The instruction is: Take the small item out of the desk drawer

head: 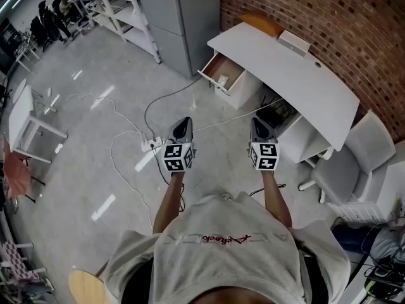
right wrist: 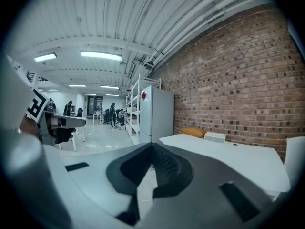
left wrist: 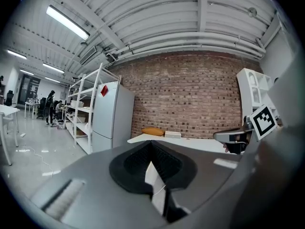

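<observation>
While the person [head: 228,252] stands back from the white surface [head: 297,75], the left claw [head: 183,124] and right claw [head: 258,124] hover level above the floor [head: 95,125], each closed on nothing. The drawer [head: 233,70] stands pulled open, with the small pale item [head: 223,80] inside, well apart from both

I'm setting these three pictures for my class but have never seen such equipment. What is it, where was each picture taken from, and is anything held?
No robot: a person holds a two-jaw gripper in each hand, the left gripper and the right gripper. One picture looks down from the person's head; the other two come from cameras riding on each gripper. Both pairs of jaws are closed on nothing. The curved white desk carries an orange cushion and a white box; its open wood-lined drawer holds a small pale item.
</observation>
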{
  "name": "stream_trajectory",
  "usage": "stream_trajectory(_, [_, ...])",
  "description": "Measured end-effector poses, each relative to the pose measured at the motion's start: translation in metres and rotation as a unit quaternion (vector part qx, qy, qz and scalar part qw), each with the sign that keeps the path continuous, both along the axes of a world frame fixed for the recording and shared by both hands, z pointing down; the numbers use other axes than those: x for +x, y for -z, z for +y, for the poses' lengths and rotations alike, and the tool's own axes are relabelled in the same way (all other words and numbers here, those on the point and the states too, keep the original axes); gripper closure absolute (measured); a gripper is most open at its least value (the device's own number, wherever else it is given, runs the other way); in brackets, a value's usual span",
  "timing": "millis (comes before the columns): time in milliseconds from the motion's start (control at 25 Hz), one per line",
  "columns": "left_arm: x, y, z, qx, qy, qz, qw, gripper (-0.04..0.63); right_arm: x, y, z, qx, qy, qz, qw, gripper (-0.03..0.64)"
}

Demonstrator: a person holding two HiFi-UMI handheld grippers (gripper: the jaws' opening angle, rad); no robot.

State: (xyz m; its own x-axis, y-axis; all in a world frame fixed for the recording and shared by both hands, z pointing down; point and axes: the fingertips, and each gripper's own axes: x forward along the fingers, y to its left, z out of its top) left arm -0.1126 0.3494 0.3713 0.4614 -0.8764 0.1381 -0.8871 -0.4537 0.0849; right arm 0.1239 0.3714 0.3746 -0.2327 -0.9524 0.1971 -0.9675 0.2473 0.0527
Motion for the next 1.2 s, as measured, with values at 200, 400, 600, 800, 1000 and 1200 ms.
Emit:
stream_trajectory(200, [0.004,0.002,0.002,0.007,0.000,-0.003,1.0000,0.586,0.005,0.002,0.000,0.010,-0.002,-0.003,1.000,0.605])
stream_trajectory(400, [0.011,-0.002,0.008,0.002,0.004,-0.007,1.0000,0.586,0.007,0.000,0.002,0.009,0.007,-0.002,1.000,0.604])
stream_trajectory(600, [0.022,-0.001,0.011,0.001,0.010,-0.008,0.9999,0.586,0.016,-0.001,0.003,0.007,0.016,-0.002,1.000,0.604])
stream_trajectory(800, [0.032,-0.001,0.011,0.000,0.018,-0.012,0.9998,0.586,0.026,-0.001,-0.003,0.006,0.027,-0.004,1.000,0.606])
stream_trajectory(1000, [0.047,-0.004,0.013,-0.001,0.022,-0.015,0.9996,0.586,0.037,-0.009,-0.004,0.000,0.036,-0.005,0.999,0.606])
stream_trajectory(1200, [0.055,-0.010,0.011,-0.005,0.024,-0.016,0.9996,0.586,0.046,-0.015,-0.006,-0.003,0.038,-0.006,0.999,0.606])
